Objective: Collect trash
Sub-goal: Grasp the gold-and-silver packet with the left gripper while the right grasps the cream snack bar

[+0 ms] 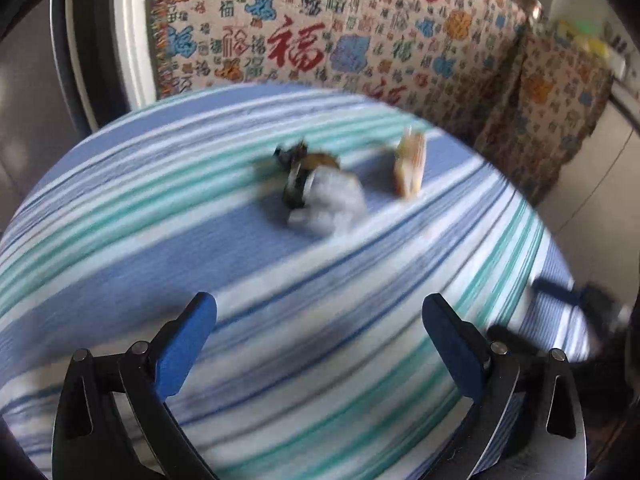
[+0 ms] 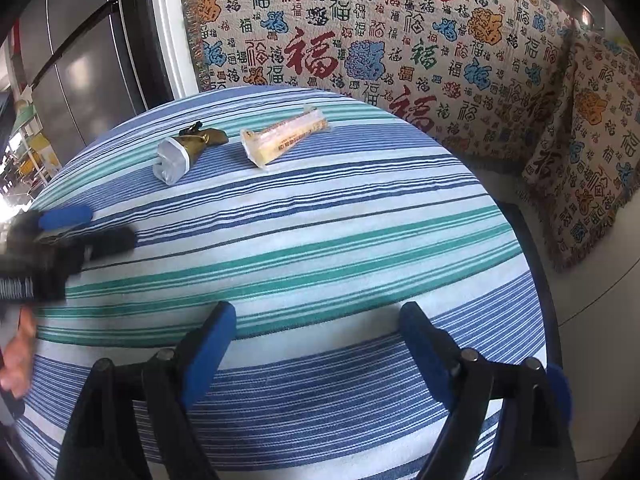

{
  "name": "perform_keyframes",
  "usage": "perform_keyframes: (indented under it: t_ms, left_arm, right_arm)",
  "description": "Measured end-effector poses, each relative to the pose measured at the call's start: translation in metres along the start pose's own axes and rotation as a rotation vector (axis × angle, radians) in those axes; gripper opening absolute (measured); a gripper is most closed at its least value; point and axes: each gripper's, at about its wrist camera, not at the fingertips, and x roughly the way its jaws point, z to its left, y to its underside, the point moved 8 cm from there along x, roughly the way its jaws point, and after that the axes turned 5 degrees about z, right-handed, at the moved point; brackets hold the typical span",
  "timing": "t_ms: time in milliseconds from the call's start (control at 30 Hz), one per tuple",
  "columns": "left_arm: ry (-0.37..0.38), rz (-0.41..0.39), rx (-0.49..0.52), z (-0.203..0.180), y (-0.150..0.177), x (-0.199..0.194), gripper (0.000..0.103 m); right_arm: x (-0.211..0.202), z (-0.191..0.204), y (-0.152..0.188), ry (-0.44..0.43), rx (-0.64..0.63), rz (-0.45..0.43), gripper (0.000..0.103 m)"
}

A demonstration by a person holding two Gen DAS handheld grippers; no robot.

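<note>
Two pieces of trash lie on the far part of a round table with a blue, white and green striped cloth [image 2: 320, 240]. One is a crumpled silver and gold-brown wrapper [image 2: 184, 150], blurred in the left wrist view [image 1: 320, 192]. The other is a clear and yellow plastic wrapper [image 2: 284, 136] to its right, also in the left wrist view [image 1: 410, 164]. My left gripper [image 1: 320, 320] is open and empty above the cloth, short of the wrappers. My right gripper [image 2: 316, 324] is open and empty near the table's front edge. The left gripper also shows blurred at the left of the right wrist view [image 2: 72, 232].
A sofa covered in a cloth printed with Chinese characters [image 2: 380, 40] stands behind the table, with a matching cushion [image 2: 592, 152] at the right. A white door frame [image 2: 168, 32] and dark panels are at the back left. The right gripper shows blurred at the left wrist view's right edge [image 1: 580, 304].
</note>
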Motion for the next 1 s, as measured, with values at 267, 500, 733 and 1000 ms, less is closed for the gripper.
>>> perform_keyframes:
  t_ms: [267,500,733,1000]
  left_arm:
    - [-0.065,-0.005,0.025,-0.006,-0.055,0.044,0.1]
    - [-0.055,-0.032,0.047,0.0,-0.05,0.045,0.049]
    - [-0.154,-0.06,-0.075,0.036,-0.008,-0.011,0.048]
    - [-0.235,-0.054,-0.108,0.062,0.07,-0.062,0.049]
  right_arm:
    - [0.0,0.0,0.0,0.0,0.0,0.0,0.086]
    - [-0.001,-0.001,0.001,0.0,0.0,-0.001,0.086]
    - [-0.001,-0.002,-0.001,-0.029,0.017,-0.008,0.086]
    - [0.007,0.0,-0.074,-0.176,0.21,-0.041,0.086]
